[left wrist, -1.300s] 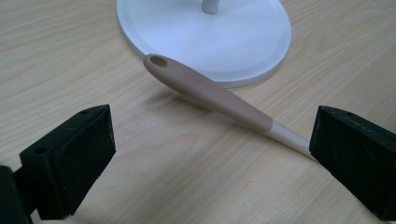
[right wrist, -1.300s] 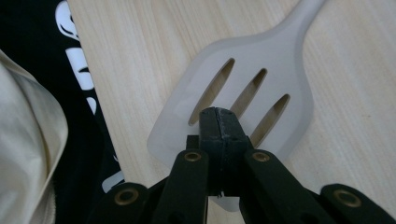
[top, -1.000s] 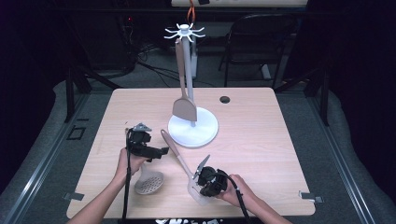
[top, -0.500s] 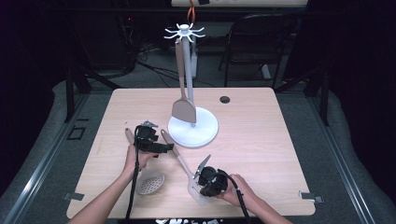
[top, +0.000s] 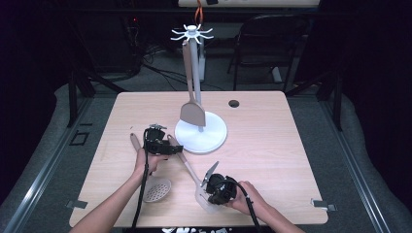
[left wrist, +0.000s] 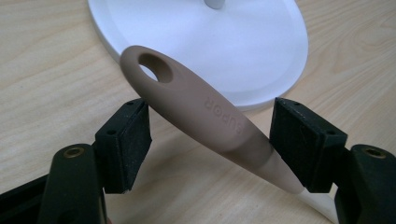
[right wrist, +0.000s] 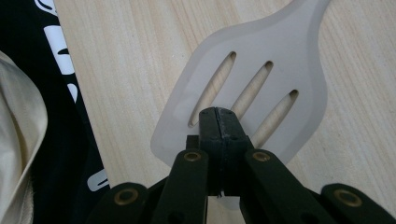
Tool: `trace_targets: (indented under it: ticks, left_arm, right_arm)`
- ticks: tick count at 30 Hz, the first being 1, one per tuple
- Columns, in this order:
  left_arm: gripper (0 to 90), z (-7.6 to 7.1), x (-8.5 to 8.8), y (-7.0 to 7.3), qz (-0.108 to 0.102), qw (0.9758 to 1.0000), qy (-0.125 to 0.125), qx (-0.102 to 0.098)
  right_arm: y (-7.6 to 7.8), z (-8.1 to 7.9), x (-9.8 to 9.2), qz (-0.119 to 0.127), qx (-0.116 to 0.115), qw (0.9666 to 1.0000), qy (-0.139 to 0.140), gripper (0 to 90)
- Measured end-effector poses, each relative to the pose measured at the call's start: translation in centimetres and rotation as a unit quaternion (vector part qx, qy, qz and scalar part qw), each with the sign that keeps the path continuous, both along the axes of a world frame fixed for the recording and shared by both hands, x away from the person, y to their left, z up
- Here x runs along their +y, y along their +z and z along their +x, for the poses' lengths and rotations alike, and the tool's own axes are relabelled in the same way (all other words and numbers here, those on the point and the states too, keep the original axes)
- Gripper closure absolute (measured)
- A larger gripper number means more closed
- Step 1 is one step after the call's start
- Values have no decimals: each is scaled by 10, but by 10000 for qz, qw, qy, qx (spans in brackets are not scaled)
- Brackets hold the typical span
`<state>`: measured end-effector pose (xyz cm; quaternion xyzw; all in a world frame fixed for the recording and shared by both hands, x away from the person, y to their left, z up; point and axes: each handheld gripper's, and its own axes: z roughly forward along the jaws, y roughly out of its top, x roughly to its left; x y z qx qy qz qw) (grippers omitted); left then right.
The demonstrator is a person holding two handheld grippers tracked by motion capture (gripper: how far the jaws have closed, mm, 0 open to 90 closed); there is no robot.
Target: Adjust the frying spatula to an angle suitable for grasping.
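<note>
A beige slotted spatula (top: 187,162) lies slanted on the wooden table, its blade (right wrist: 280,60) toward the near edge. My left gripper (top: 171,147) straddles the holed end of its handle (left wrist: 196,102), right in front of the white stand base (left wrist: 233,42). Its jaws have just been closing; the handle lies between the pads (left wrist: 133,140), and I see no firm squeeze. My right gripper (top: 208,190) is shut, with its tips (right wrist: 219,116) over the slotted blade. I cannot tell whether they touch it.
A white utensil stand (top: 201,133) with hooks on top stands mid-table, and a solid beige spatula (top: 193,114) hangs from it. A perforated skimmer (top: 156,190) lies near the left forearm. A small black hole (top: 233,103) marks the far tabletop.
My left gripper has moved right toward the stand base onto the spatula's handle end, and its jaws have narrowed. The right gripper and the blade stayed put.
</note>
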<state>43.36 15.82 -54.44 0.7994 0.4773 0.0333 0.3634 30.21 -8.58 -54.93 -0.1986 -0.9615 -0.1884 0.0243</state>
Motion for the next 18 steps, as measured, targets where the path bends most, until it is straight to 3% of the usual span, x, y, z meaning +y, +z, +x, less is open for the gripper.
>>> trace_targets:
  ticks: [4,6,12,18]
  left_arm:
    - [328,0,-8,2,259,9997,-15,-47]
    - [334,0,-8,2,226,9997,-19,-33]
    - [405,0,2,1,-269,9996,37,121]
    - [481,-4,9,8,-786,9969,-19,13]
  right_arm:
    - [0,0,0,-1,-16,10000,16,900]
    - [0,0,0,-5,-24,10000,9,900]
    - [0,-1,1,28,-3,10000,-18,900]
    - [1,1,1,-18,25,10000,9,900]
